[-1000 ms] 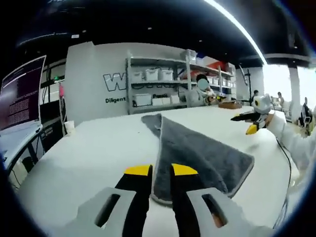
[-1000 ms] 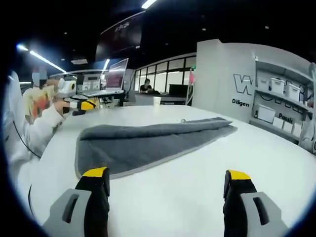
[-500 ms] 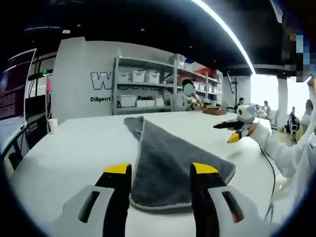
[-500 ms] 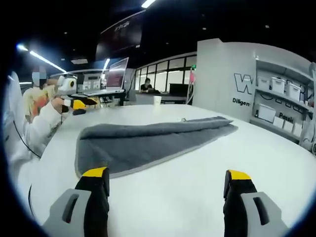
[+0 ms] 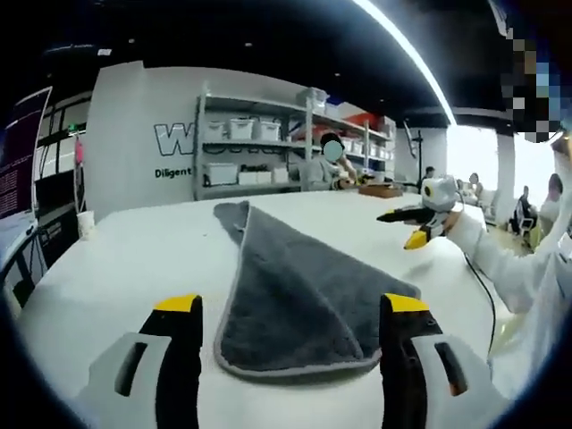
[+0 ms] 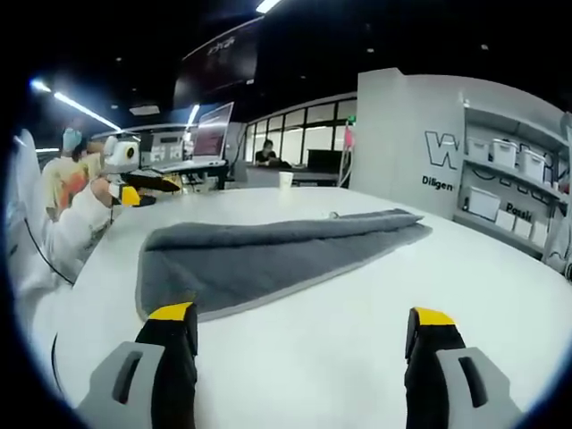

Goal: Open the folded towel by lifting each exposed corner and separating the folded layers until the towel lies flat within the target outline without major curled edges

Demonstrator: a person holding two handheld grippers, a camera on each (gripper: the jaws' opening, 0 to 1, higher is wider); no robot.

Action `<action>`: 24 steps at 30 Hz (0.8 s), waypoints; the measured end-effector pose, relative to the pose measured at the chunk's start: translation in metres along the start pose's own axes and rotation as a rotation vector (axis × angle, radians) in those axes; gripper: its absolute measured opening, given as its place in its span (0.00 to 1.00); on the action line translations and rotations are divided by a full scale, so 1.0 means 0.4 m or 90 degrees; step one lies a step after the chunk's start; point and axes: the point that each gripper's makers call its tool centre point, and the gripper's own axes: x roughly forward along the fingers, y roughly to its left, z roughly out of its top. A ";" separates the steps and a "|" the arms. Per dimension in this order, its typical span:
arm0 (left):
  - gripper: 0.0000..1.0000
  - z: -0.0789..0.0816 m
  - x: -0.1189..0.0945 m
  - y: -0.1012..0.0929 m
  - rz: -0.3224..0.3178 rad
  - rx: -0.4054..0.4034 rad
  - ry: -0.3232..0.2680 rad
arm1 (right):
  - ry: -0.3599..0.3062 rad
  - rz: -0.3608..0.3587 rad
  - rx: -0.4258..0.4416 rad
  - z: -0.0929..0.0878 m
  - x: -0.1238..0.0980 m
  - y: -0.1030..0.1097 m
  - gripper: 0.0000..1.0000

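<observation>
**Towel folded, both grippers free**

The grey towel [image 5: 299, 299] lies folded on the white tabletop [image 5: 116, 268], its hemmed near edge between the left gripper [image 5: 292, 313], fingers spread and empty. It looks soft, light and limp; take the upper layer's corner at 5 o'clock. The right gripper [image 6: 304, 323] hangs wide apart, empty. Bare tabletop surrounds it.

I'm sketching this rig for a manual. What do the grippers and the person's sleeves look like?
Each gripper has two black fingers with yellow tips on pale grey slotted mounts: left gripper, right gripper. In the left gripper view, the right gripper carries a rounded white housing and trails a thin dark cable. The sleeve is white.
</observation>
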 end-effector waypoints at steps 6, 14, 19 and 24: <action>0.91 0.000 0.009 -0.012 -0.011 0.000 0.004 | 0.002 0.001 0.001 -0.002 0.001 0.000 0.98; 0.99 0.010 0.013 -0.029 -0.030 -0.013 -0.007 | 0.003 0.002 0.000 -0.003 0.001 0.003 0.98; 0.99 0.027 0.014 -0.049 -0.052 -0.004 -0.017 | 0.002 0.001 0.000 -0.002 0.000 0.003 0.97; 0.99 0.045 0.040 -0.054 -0.073 -0.003 -0.023 | 0.002 0.003 -0.002 -0.001 0.000 0.005 0.97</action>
